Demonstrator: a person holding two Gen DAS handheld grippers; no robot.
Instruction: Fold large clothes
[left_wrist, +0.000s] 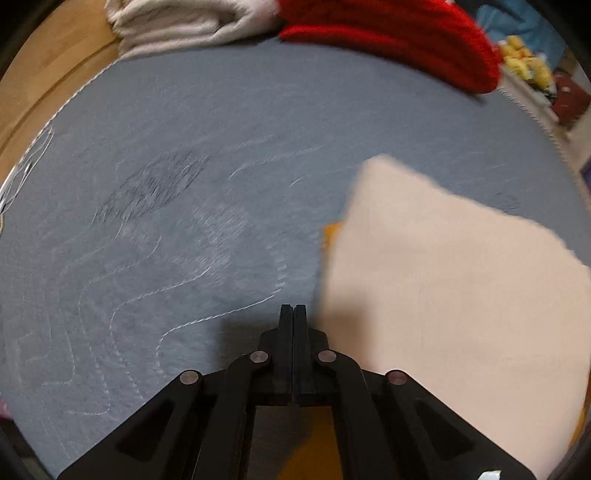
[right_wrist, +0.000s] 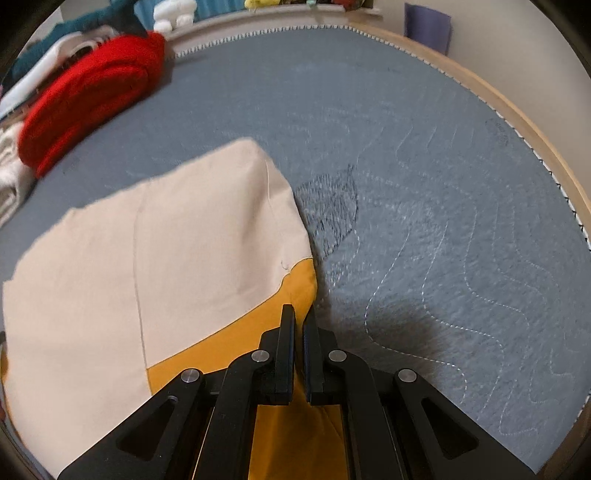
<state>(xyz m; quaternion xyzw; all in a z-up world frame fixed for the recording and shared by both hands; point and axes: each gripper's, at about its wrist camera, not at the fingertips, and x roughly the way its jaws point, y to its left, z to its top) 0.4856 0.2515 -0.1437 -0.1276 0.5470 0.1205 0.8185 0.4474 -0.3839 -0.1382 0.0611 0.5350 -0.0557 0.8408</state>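
A large cream garment with a mustard-yellow part (right_wrist: 155, 266) lies partly lifted on the grey quilted mat (right_wrist: 424, 184). My right gripper (right_wrist: 298, 314) is shut on its yellow edge, and the cloth runs from between the fingers away to the left. In the left wrist view the same cream garment (left_wrist: 454, 288) fills the right side, with a sliver of yellow at its left edge. My left gripper (left_wrist: 293, 308) hovers just left of it over the mat (left_wrist: 184, 166). Its fingers are pressed together and no cloth shows between the tips.
A rolled red knit (left_wrist: 399, 40) (right_wrist: 92, 92) and a folded white fleece (left_wrist: 184, 26) lie at the mat's far edge. Wooden floor (left_wrist: 44, 74) borders the mat. Toys and coloured items (right_wrist: 177, 14) sit beyond it.
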